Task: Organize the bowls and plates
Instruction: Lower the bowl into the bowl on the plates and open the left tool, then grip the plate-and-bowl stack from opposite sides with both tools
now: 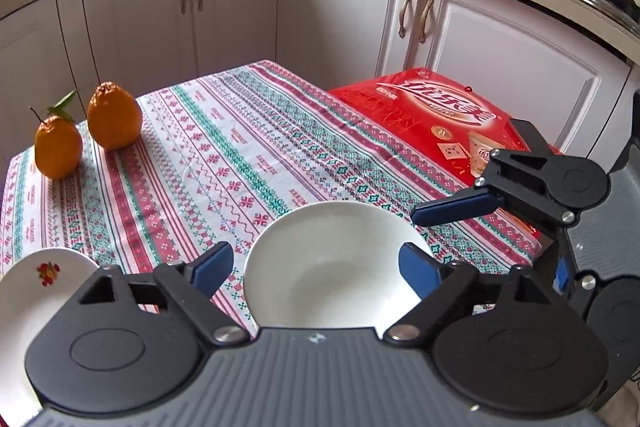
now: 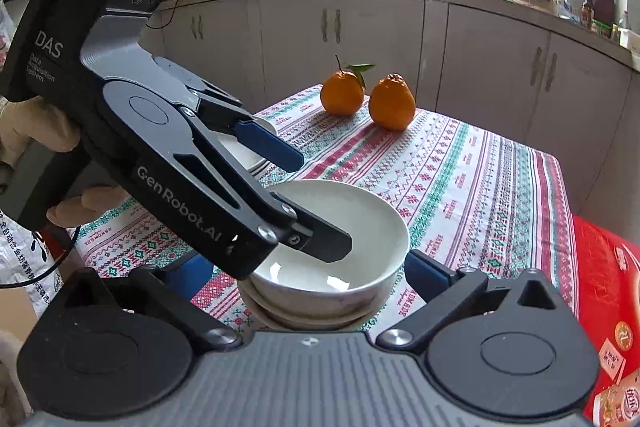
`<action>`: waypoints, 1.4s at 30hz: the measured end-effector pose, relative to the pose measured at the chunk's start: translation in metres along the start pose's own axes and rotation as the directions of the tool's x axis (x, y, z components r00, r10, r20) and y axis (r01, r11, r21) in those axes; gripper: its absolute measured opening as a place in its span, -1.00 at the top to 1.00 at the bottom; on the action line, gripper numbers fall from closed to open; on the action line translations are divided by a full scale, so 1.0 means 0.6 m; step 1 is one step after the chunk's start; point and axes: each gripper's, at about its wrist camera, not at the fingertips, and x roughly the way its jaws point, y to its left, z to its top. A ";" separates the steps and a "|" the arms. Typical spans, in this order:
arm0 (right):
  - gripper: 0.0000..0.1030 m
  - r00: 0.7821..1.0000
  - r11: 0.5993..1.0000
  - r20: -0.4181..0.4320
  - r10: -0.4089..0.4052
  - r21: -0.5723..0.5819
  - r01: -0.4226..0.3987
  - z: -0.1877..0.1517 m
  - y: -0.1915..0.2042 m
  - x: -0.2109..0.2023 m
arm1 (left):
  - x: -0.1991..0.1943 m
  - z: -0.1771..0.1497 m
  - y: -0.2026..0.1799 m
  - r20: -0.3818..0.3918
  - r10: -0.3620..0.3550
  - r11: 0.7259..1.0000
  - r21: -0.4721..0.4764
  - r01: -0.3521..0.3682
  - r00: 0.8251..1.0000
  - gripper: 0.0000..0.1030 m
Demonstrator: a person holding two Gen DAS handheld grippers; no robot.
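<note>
Worktop (image 1: 224, 147) with patterned cloth fills frame middle. Left gripper (image 2: 312, 205) reaches down from upper left of right wrist view, fingers (image 2: 332, 245) spread wide, released, one inside white bowl (image 2: 360, 227), other above rim. Bowl tops stack of bowls (image 2: 312, 315), lower middle. Right gripper (image 2: 308, 273) released, fingers either side of stack. Red box (image 1: 432, 119) right. Flower plate (image 1: 40, 279) lower left. Two oranges (image 1: 114, 115) far left.
</note>
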 end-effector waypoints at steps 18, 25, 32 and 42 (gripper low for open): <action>-1.00 0.998 0.995 -0.044 -0.040 -0.096 0.036 -0.020 -0.006 -0.023 | -0.082 -0.064 0.023 0.069 0.048 0.998 0.034 -0.050 0.996 -0.95; -1.00 0.991 0.984 -0.131 -0.014 -0.176 -0.009 -0.037 -0.018 0.000 | -0.040 -0.114 0.010 -0.040 0.009 0.993 0.115 -0.004 0.999 -0.95; -1.00 0.976 0.968 -0.216 0.026 -0.238 -0.079 -0.039 -0.030 0.053 | 0.023 -0.116 0.005 -0.099 -0.054 0.982 0.174 0.070 0.994 -0.95; -0.99 0.938 0.903 -0.314 0.145 -0.345 -0.255 -0.018 -0.055 0.093 | 0.061 -0.098 0.018 -0.176 -0.135 0.941 0.285 0.182 0.975 -0.87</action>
